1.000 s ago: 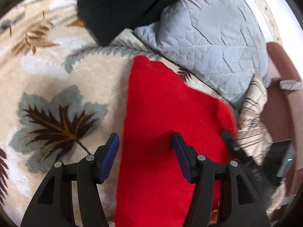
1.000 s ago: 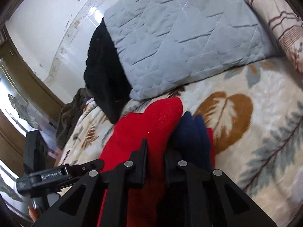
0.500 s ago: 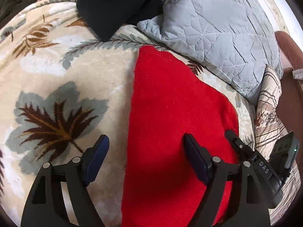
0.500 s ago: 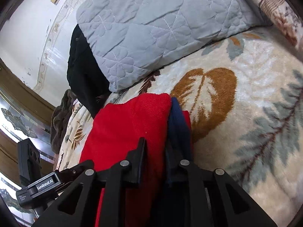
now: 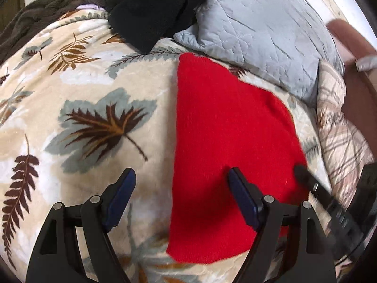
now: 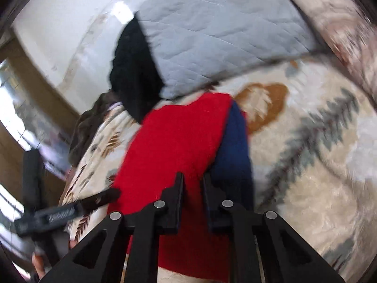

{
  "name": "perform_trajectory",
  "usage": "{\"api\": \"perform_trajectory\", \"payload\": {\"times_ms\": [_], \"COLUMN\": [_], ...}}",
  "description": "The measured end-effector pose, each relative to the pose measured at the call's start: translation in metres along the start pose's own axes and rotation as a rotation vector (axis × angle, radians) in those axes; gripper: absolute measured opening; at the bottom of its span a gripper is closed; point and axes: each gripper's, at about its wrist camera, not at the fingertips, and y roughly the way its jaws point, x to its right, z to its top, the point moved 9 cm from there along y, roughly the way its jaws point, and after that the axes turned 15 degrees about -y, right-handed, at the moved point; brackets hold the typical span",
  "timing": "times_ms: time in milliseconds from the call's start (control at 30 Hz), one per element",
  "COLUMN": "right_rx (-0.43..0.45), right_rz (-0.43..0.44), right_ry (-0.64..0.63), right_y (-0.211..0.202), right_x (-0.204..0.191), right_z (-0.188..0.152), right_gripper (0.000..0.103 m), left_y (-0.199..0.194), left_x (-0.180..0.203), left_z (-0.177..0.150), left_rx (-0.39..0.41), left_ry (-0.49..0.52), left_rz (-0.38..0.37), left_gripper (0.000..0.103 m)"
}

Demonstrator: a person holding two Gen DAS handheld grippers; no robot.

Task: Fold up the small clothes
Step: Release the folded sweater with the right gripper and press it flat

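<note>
The red knitted garment (image 5: 226, 141) lay flat on the leaf-patterned blanket (image 5: 94, 89), already folded into a narrow long shape, with a dark blue part (image 6: 233, 146) showing along its right edge in the right wrist view. Its far end almost reached the grey quilted pillow (image 5: 259, 28), and a black garment (image 5: 150, 7) lay to the left of that pillow.

The left gripper (image 5: 181, 195) hovered over the near left edge of the red garment with its jaws spread wide and nothing between them; one blue pad stood over the blanket and the other over the red cloth. The right gripper (image 6: 192, 186) had its jaws closing, and they were nearly together at the near right side. The frame was blurred, so I could not tell if a thin edge of cloth was pinched there.

I judged that one fold was finished and the next one was being prepared. The next move would call for each gripper to take a near corner and carry it toward the far end, keeping the edges aligned.
</note>
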Motion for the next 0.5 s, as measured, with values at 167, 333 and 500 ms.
{"api": "perform_trajectory", "payload": {"times_ms": [167,333,500], "right_rx": [-0.027,-0.057,-0.067], "right_rz": [0.034,0.071,0.067], "right_ry": [0.104,0.127,0.119], "right_y": [0.009,-0.006,-0.020], "right_x": [0.010,0.004,-0.002], "right_z": [-0.010,-0.025,-0.035], "right_gripper": [0.018,0.026,0.027], "left_y": [0.011,0.004,0.003], "left_x": [-0.003,-0.005,-0.007], "left_z": [-0.008,-0.010,-0.022], "left_rx": [-0.038,-0.026,-0.050], "left_ry": [-0.009,0.019,0.028], "left_rz": [-0.001,0.024,0.045], "left_gripper": [0.082,0.082,0.082]}}
